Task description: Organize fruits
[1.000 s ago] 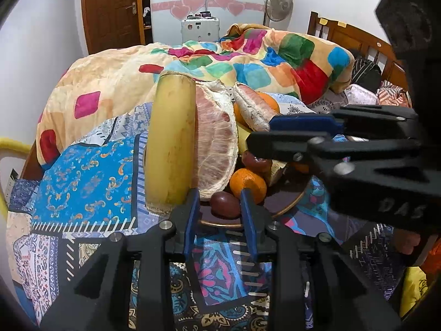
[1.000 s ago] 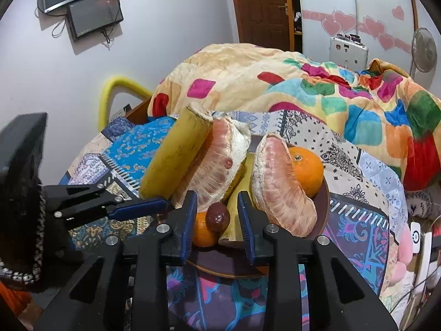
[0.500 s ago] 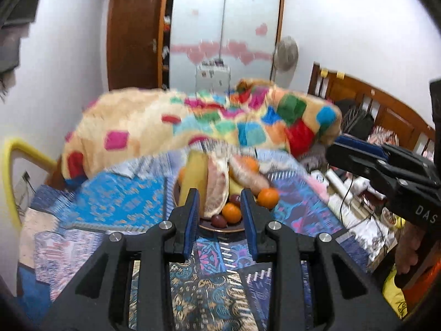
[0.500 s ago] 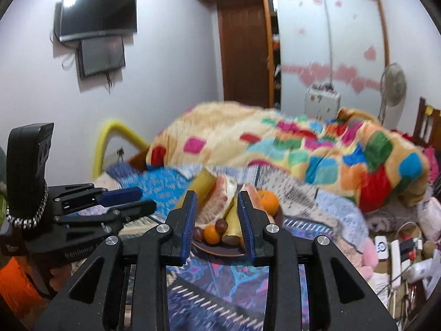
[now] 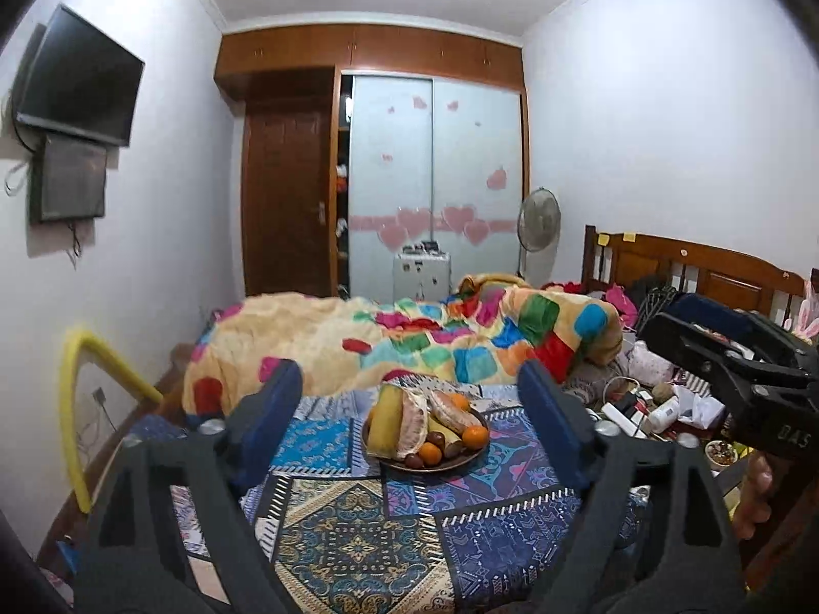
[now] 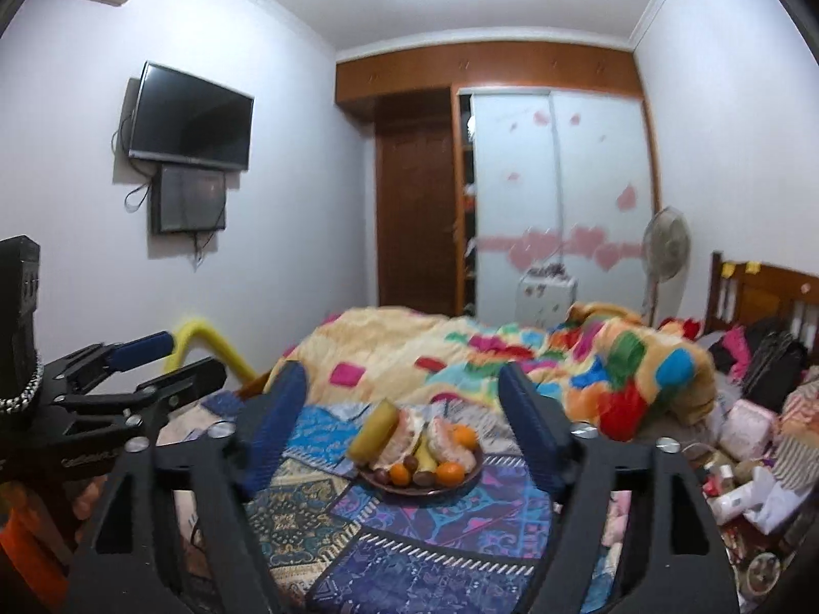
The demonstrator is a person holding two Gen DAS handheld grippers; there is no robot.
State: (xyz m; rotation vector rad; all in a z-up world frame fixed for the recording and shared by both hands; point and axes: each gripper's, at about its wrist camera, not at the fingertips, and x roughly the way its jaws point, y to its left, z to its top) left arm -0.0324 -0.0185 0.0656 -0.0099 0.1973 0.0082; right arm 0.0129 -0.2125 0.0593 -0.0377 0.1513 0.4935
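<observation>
You are holding both grippers well back from the plate of fruit, which is sitting on the patterned blue bedspread near the middle of the bed. Your left gripper is showing its jaws spread wide with nothing between them, and your right gripper is doing the same; the plate is appearing in the gap of each, far off. On the plate a long yellow fruit is leaning beside peeled pomelo segments, with oranges and small dark fruits lying at the near rim. Behind the plate the patchwork quilt is lying heaped across the bed. To the right, bottles and clutter are crowding the bedside near the wooden headboard. A yellow rail is curving up on the left, beneath the wall television. A standing fan is standing by the wardrobe doors.
</observation>
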